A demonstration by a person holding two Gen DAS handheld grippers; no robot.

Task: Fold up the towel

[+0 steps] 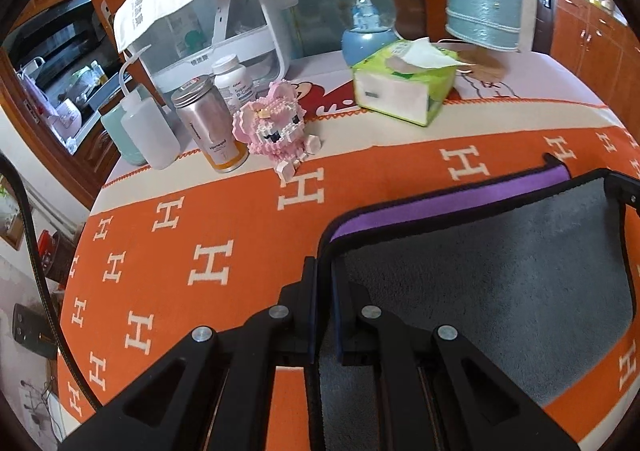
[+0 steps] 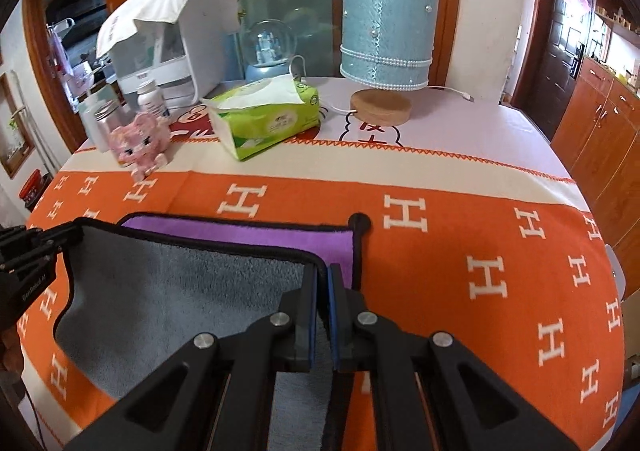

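The towel [image 1: 500,267] is grey on one side and purple on the other, with a black hem. It lies on the orange tablecloth, its near half lifted and carried over the far half, so a purple strip [image 2: 248,237] shows beyond the grey. My left gripper [image 1: 324,271] is shut on the towel's left near corner. My right gripper [image 2: 323,279] is shut on the right near corner of the towel [image 2: 192,291]. The left gripper shows at the left edge of the right wrist view [image 2: 60,239]. A black hanging loop [image 2: 359,220] sticks out at the far right corner.
Beyond the towel stand a pink block figure [image 1: 272,127], a metal can [image 1: 210,123], bottles [image 1: 148,131], a green tissue pack [image 2: 268,117], a snow globe [image 2: 270,45], a blue lamp [image 2: 386,35] on a wooden base and a white box [image 2: 176,39]. A white cable [image 2: 448,89] lies behind the lamp.
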